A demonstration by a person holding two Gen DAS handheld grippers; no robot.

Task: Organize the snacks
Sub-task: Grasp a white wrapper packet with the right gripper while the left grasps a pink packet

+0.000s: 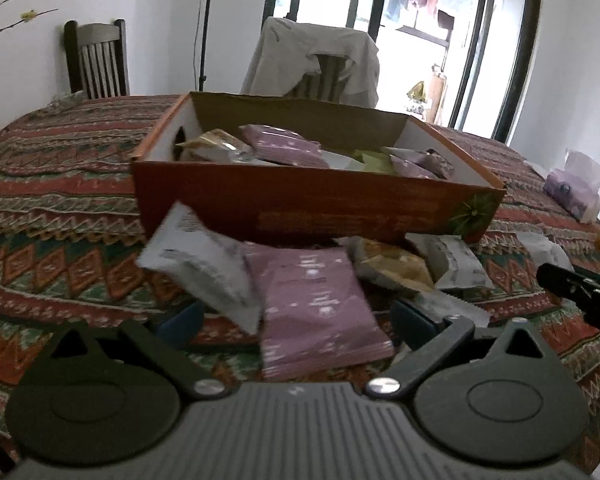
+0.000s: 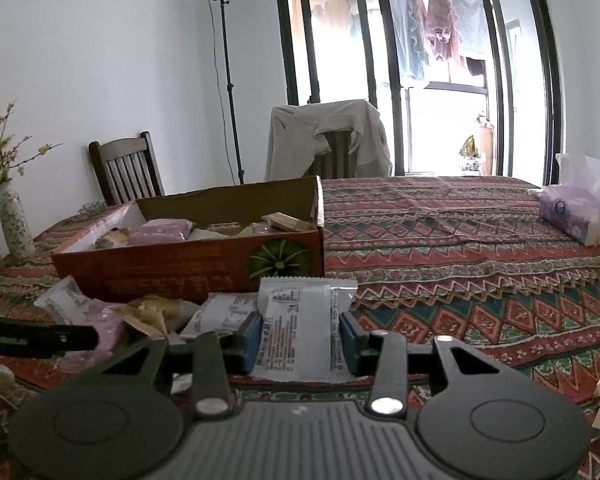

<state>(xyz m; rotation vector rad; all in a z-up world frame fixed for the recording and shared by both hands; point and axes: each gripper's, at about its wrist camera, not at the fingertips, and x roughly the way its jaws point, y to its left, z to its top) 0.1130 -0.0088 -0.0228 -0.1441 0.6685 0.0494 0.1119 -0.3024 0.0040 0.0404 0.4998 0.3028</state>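
Between right claw (image 2: 300,340) pads: white printed foil snack packet (image 2: 306,320), pinched at its edges, so it may slip before reaching the orange cardboard box (image 2: 180,268). Left claw (image 1: 296,316) spread over the purple packet (image 1: 316,304).

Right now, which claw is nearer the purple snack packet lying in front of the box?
Left. The left claw is open around the purple packet; the right claw is off to its right, around a white packet.

The right gripper (image 2: 301,340) has its jaws closed on a white snack packet (image 2: 302,320), lifted just before the orange box (image 2: 188,266) on the patterned surface (image 2: 460,248).
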